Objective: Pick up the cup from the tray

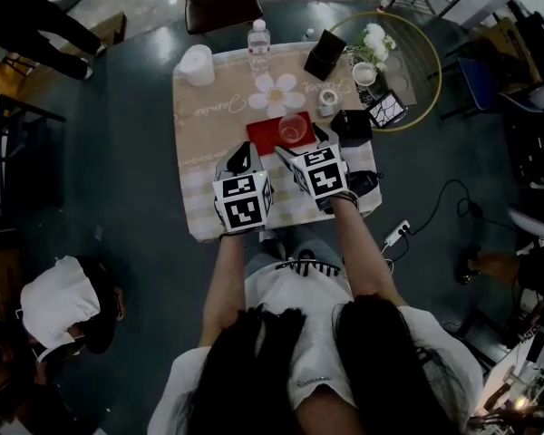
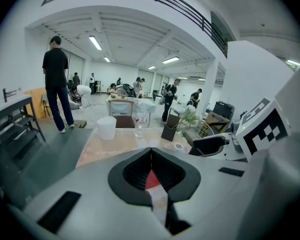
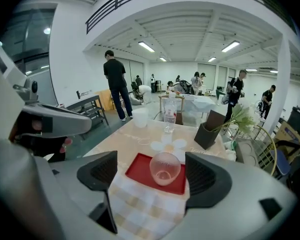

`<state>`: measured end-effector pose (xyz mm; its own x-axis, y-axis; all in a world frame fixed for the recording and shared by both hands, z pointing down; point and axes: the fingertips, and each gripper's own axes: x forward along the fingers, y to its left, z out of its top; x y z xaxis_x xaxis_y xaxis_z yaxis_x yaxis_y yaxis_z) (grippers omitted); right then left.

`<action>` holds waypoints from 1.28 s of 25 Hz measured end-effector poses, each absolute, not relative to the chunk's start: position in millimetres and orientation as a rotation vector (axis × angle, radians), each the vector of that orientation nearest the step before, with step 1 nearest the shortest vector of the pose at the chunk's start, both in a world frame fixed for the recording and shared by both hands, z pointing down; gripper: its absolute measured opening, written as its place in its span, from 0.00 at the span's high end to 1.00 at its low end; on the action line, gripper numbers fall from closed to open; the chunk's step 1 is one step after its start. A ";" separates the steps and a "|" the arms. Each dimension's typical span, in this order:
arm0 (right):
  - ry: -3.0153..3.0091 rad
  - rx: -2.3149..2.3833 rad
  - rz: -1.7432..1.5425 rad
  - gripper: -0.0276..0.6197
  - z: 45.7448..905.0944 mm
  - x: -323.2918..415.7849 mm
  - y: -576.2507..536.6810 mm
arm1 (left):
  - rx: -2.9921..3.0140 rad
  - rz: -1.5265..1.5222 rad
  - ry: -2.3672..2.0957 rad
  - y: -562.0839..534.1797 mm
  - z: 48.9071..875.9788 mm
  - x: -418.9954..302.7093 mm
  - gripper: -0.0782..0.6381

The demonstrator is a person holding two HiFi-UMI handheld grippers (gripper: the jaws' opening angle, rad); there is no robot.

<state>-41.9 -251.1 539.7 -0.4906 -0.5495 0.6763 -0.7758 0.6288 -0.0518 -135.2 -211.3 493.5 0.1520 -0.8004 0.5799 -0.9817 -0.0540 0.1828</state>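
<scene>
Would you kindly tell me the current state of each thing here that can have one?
cup: upright, empty, standing on the tray, not gripped.
tray: lying flat, carrying only the cup.
bottle: upright, beyond the tray.
right tongs: open, the cup ahead untouched.
left tongs: shut, holding nothing.

White T-shirt (image 1: 317, 333); grey left tool (image 2: 151, 160) and right tool (image 3: 153, 176), black-marked white cubes (image 1: 243, 202)
</scene>
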 end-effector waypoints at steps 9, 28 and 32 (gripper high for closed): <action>-2.166 0.941 0.493 0.33 574.7 -50.1 -285.2 | 1.850 0.477 -1.687 -246.8 510.9 -136.8 0.88; -2.081 0.797 0.623 0.33 631.1 -61.7 -307.1 | 1.746 0.500 -1.664 -280.6 546.1 -135.5 0.88; -2.033 0.748 0.559 0.33 639.1 -60.3 -308.1 | 1.741 0.497 -1.658 -284.6 549.8 -135.6 0.88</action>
<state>-60.3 -308.1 639.1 -0.4373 -0.2955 0.8494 -0.6883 0.7179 -0.1046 -135.6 -284.6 549.8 0.1184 -0.7213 0.6825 -0.9777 0.0353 0.2069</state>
